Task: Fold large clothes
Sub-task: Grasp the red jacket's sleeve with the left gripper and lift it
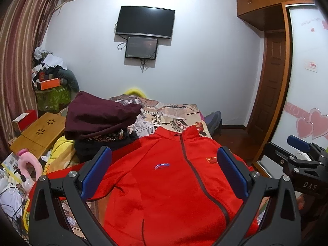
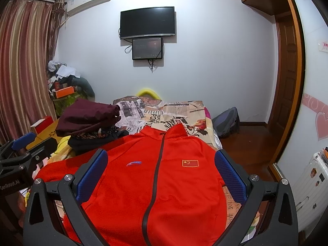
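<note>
Now, step: first fold not yet begun, by my reading; both tongs hang above the jacket (image 1: 164,184), touching nothing.
Jacket: lies front up, zipped, flat on the bed (image 1: 174,110), collar toward the TV (image 1: 145,21) wall, hem nearest the cameras.
How to do it well: probably take a shoulder and the hem on one side together, pinch only the top layers, and carry that side over the zip (image 2: 155,176) without dragging the body.
Left tongs (image 1: 164,174): released, jaws spread wide, empty, over the jacket's chest.
Right tongs (image 2: 162,176): released too, empty, level with the left, just beside it.
Clothes pile (image 1: 98,121): left of the jacket's shoulder; keep the sleeve off it.
</note>
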`<act>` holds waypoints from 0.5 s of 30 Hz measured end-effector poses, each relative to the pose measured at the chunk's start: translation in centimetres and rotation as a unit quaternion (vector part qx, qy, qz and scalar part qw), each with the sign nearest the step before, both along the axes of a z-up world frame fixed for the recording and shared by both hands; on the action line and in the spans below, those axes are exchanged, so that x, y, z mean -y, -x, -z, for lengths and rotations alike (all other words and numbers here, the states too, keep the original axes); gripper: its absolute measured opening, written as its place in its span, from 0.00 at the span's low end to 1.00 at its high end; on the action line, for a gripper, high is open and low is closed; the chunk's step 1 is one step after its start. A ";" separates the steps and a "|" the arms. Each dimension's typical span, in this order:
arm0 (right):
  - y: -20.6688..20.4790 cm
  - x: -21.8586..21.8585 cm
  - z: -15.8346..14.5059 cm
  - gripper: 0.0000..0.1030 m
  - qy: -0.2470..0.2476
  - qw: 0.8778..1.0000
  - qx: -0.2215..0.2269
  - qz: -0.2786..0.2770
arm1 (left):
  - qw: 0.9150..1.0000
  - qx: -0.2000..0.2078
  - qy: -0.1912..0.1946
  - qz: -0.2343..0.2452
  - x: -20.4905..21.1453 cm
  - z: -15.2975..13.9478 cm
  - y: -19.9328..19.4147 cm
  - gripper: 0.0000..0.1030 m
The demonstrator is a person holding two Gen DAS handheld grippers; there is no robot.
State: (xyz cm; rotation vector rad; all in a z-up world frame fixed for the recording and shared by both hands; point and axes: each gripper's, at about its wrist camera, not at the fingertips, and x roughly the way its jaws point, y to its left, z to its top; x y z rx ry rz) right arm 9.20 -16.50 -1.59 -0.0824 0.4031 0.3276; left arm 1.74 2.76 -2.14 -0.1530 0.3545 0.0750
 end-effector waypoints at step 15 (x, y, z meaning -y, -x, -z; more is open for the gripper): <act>-4.0 -1.3 2.8 1.00 0.035 0.998 -0.056 0.012 | 0.985 -0.072 0.022 -0.155 -11.9 5.0 -2.1 1.00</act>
